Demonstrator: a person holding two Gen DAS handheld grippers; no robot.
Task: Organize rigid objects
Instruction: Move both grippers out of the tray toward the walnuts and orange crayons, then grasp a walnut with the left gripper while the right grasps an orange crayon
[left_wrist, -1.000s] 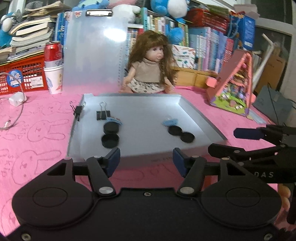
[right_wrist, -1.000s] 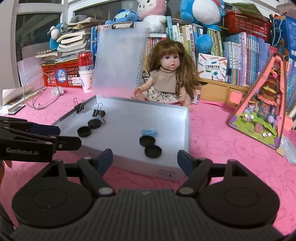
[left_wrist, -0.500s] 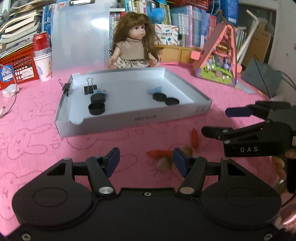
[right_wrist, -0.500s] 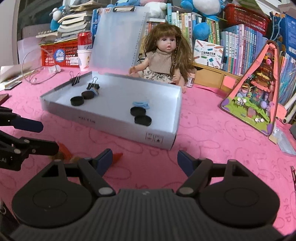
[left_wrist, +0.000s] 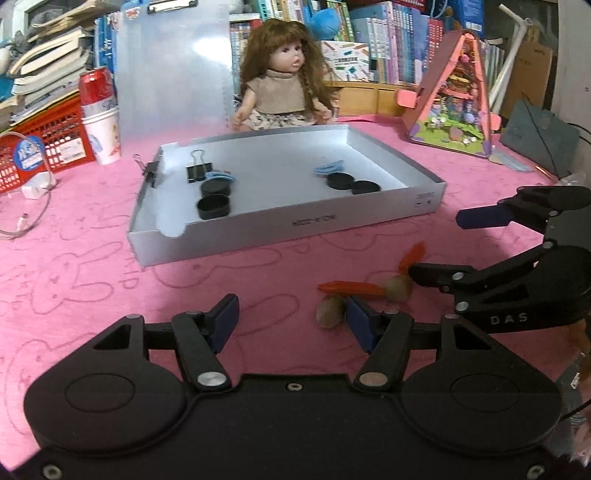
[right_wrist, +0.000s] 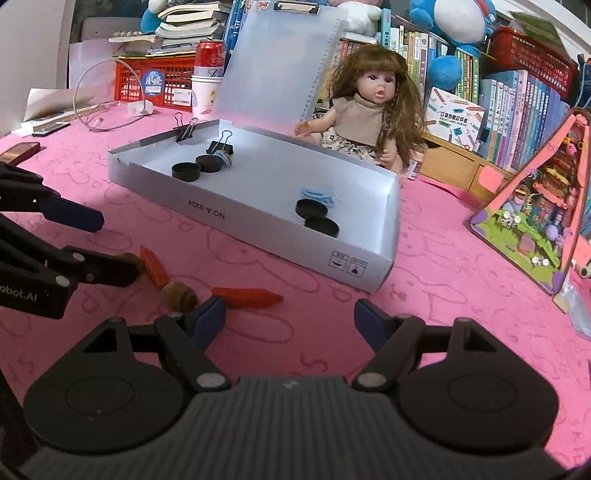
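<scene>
We take the grey tray (left_wrist: 288, 225) on the pink tablecloth (left_wrist: 74, 258) as landmark: it is shallow, thin-walled and open-topped, with broad bare floor between its two clusters. Inside the tray lie four black caps (left_wrist: 213, 206), blue bands and one binder clip (left_wrist: 195, 170); a second clip (left_wrist: 149, 172) grips its far-left wall. In front of the tray, near its right corner, lie two orange spikes (right_wrist: 243, 294) and two brown knobs (right_wrist: 179, 295), close together. We judge these light, stiff and prone to roll; we would take a spike across its middle. The left gripper (left_wrist: 288, 319) hovers over bare cloth with jaws moderately apart and empty. The right gripper (right_wrist: 290, 319) is spread wide, also empty, one fingertip just beside a knob. The low front wall leaves easy entry, given slight lift.
</scene>
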